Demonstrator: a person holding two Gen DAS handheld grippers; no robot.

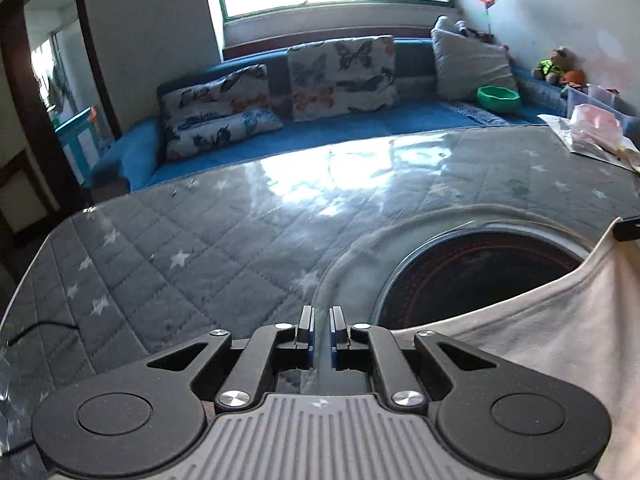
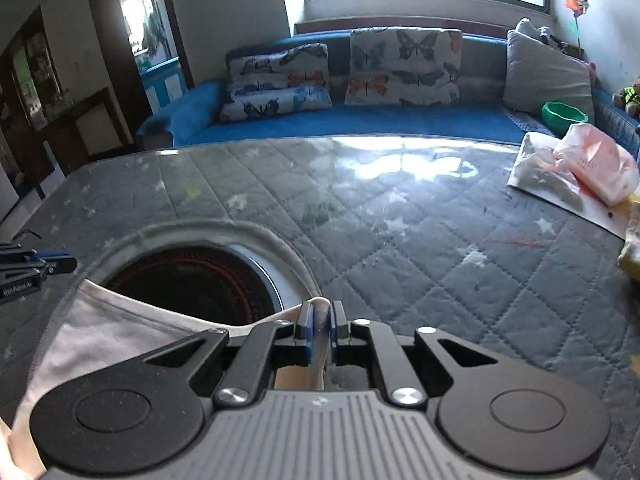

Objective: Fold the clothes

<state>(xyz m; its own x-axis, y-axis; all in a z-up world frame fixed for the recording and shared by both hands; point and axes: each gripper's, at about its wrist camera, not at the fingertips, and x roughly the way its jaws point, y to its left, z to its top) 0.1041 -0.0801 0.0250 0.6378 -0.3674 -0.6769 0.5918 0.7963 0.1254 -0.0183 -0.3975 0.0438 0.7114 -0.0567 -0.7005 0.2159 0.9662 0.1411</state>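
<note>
Garment [image 1: 560,320], pale pinkish-white with a stitched hem, hangs between the two views: low right in the left wrist view, low left in the right wrist view [image 2: 112,336], its upper edge sagging in a curve across a dark round inset [image 1: 480,268] in the tabletop [image 1: 180,248]. Left tongs [image 1: 322,330]: fingers nearly pressed together with a thin gap, and no cloth visible between them; the cloth passes just to their right, so whether they hold any of it I cannot tell. In the right wrist view a dark gripper tip [image 2: 40,262] sits at the cloth's far left corner, touching it by the look, and seems to be the left tool. Right tongs [image 2: 321,330]: pinching a fold of the cloth's edge, fabric bunched between the blue pads. Judgement: cloth is lifted or stretched by an edge, which fits either spreading it flat or carrying an edge over for a fold; the pictures do not settle which. Next move calls for even tension and a level top edge so the hem lands straight. Room: quilted, glass-topped surface lies bare ahead and to the left, tabletop's far edge near the blue sofa [image 2: 360,124]. On the right, a plastic bag on paper [image 2: 580,172] and a yellow item [image 2: 630,256] crowd that edge; keep the cloth clear of them.
</note>
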